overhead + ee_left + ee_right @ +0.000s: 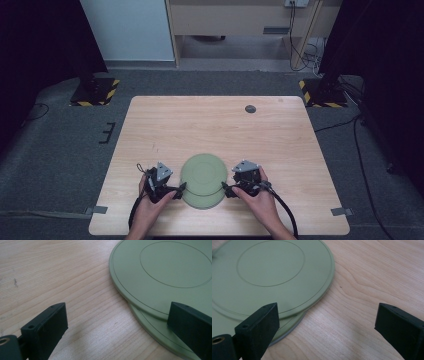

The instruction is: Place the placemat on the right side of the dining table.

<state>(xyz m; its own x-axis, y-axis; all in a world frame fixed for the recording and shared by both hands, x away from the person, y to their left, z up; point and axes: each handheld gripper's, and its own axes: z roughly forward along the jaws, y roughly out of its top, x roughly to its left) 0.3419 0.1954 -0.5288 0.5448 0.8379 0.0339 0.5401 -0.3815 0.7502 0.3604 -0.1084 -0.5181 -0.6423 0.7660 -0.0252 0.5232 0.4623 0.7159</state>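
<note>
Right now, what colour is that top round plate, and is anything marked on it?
Pale sage green top plate, marked with thin concentric rings; the right gripper view shows it best.

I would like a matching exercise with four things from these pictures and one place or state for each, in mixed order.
Things:
1. upper green plate
2. lower green plate
3. left claw
4. dark round spot

Places or states:
a. far part of table
b. open, at plates' left edge
c. rests partly on another plate
d. sticks out underneath, nearer the person

Pairs: 1-c, 2-d, 3-b, 4-a

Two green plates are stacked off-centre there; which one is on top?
The upper plate, farther from the person, lies on top. The lower plate peeks out from beneath at the near edge.
</note>
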